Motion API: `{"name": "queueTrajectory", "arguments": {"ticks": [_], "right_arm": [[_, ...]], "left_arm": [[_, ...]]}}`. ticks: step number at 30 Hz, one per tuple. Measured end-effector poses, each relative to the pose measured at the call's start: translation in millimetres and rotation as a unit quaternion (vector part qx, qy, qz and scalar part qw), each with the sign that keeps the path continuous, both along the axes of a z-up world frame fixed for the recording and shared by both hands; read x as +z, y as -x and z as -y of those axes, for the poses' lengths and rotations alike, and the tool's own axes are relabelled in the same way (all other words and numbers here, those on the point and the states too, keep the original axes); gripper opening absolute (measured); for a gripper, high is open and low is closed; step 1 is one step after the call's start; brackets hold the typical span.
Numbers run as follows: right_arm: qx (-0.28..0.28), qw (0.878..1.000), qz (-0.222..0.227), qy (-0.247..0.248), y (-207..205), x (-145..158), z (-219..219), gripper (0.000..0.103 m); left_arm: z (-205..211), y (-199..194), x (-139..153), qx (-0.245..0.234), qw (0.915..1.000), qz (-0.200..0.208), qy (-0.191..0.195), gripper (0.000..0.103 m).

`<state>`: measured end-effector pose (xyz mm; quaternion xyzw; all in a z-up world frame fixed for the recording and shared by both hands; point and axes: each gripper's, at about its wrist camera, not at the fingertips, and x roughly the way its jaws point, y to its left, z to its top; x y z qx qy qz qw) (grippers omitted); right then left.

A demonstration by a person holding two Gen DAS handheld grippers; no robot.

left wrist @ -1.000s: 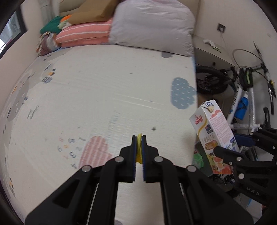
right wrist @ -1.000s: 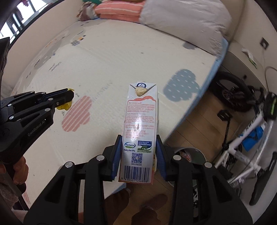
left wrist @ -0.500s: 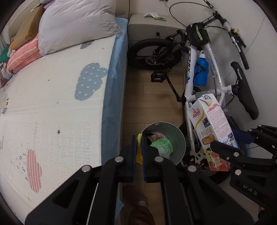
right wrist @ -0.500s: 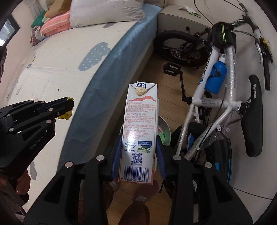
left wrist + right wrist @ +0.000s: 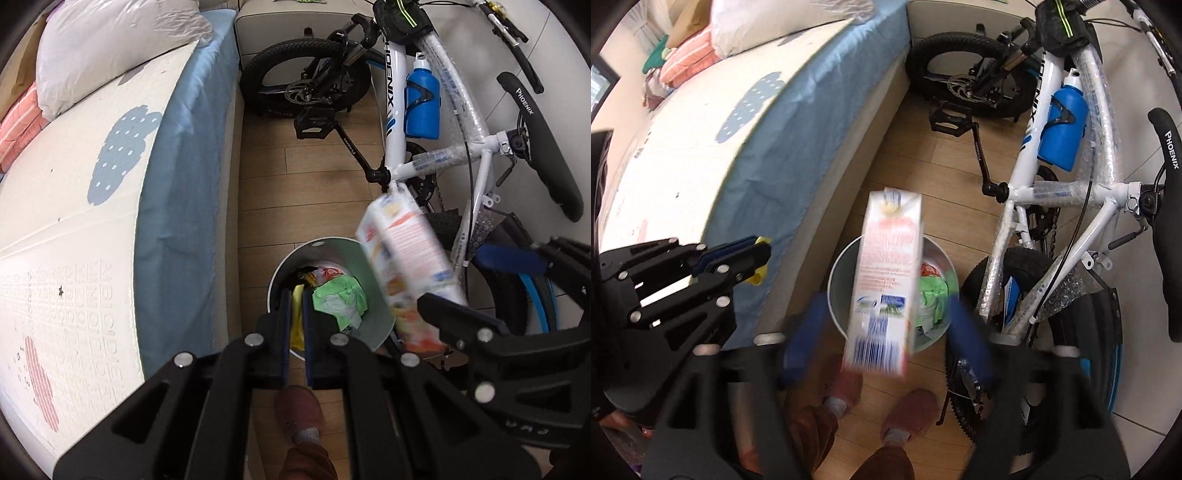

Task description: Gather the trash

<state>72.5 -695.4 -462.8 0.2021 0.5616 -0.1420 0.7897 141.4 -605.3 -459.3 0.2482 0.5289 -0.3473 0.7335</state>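
Milk carton [image 5: 884, 284], light and stiff, drops free over the bin [image 5: 839, 280] between the right gripper [image 5: 886, 334]'s just-opened jaws; the left gripper [image 5: 296, 314]'s jaws pinch a yellow scrap [image 5: 296, 321].

A wood-plank floor [image 5: 306, 192] runs between a blue-sheeted bed [image 5: 177, 177] and a white bicycle [image 5: 424, 122]

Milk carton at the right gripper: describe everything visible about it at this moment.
The milk carton is a tall white and pink printed paperboard box with a barcode near its base. It is motion-blurred and tilted above the round bin. The right gripper has just been opening; its blue pads stand clear of the carton's sides, so it looks released.
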Motion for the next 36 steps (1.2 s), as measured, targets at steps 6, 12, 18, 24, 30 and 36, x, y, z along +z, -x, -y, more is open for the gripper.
{"name": "queueTrajectory", "arguments": {"ticks": [6,12,18,24,30,36], "right_arm": [[-0.034,0.999,-0.011,-0.01,12,-3,14,0.071],[-0.056,0.998,-0.029,-0.005,31,-1,25,0.071],[-0.075,0.997,-0.032,0.002,47,4,32,0.071],[-0.083,0.996,-0.017,-0.003,56,11,34,0.071],[-0.083,0.996,-0.017,0.003,63,22,29,0.071],[-0.068,0.998,-0.013,0.013,70,47,20,0.071]], "left_arm": [[6,-3,-4,-0.014,0.9999,-0.005,0.005,0.007],[19,2,-4,-0.045,0.9988,-0.006,0.019,0.007],[32,8,-5,-0.057,0.9974,-0.033,0.03,0.029],[34,21,6,-0.065,0.997,-0.02,0.037,0.068],[32,27,15,-0.07,0.9967,-0.022,0.034,0.068],[19,34,40,-0.055,0.998,-0.012,0.03,0.07]]}}
